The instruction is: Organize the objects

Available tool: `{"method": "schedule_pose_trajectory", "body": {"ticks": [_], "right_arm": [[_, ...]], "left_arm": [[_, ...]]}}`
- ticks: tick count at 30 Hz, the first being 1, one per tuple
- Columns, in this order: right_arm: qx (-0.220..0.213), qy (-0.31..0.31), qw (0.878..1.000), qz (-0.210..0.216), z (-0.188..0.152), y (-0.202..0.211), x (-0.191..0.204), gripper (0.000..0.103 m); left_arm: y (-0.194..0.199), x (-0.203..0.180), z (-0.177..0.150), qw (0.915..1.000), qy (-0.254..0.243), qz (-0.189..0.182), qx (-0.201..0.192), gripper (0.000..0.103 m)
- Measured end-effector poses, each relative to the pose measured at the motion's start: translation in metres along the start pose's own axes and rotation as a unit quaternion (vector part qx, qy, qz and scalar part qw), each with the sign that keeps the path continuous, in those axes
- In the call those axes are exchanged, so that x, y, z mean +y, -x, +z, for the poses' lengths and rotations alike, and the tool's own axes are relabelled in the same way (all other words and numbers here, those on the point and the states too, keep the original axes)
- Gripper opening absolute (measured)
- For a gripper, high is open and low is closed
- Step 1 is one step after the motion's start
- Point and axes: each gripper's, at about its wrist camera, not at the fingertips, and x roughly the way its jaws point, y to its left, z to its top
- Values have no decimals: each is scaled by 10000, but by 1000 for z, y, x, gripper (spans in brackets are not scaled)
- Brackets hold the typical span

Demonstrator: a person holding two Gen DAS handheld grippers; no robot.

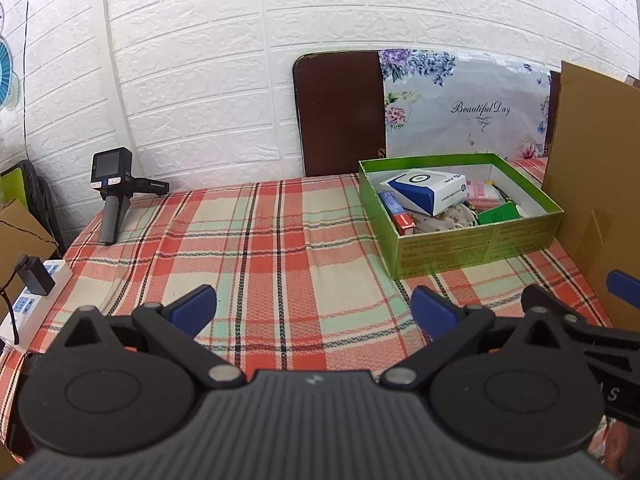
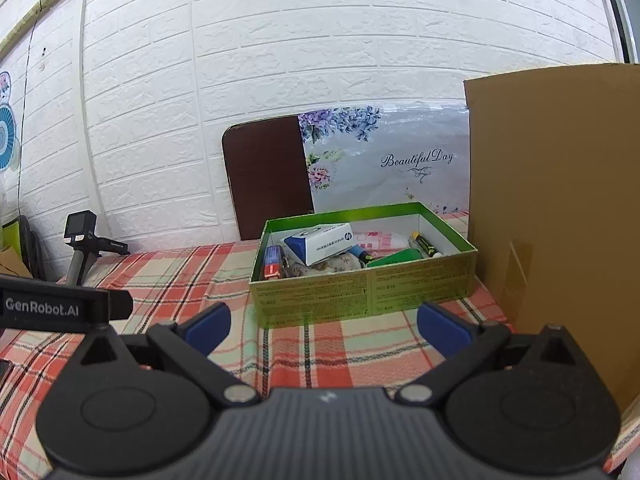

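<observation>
Both grippers, left & right, jaws released; green box ahead, cardboard beside.

- "Beautiful Day" — cursive script on the floral sheet leaning against the wall.
- "GenRobot.AI" — white letters on the black bar of the left gripper.
- Fine print on the green box front is too small to read.

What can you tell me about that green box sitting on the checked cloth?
The open-topped green cardboard box is rectangular, with white inner walls and small print along its outer sides. It sits flat on the red, green and cream plaid tablecloth, close beside a tall brown cardboard sheet. Inside lie a white-and-blue carton tilted on top, a small red-and-blue packet, a green item and patterned fabric. Neither gripper touches it.
</observation>
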Motion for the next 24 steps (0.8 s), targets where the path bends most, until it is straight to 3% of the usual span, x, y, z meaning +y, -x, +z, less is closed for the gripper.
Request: {"method": "schedule_pose_trajectory", "body": {"ticks": [24], "right_arm": [[124,191,9997,23,0,-3,12,103]], "left_arm": [[-4,15,-2,9997,239,-27,84,103]]}}
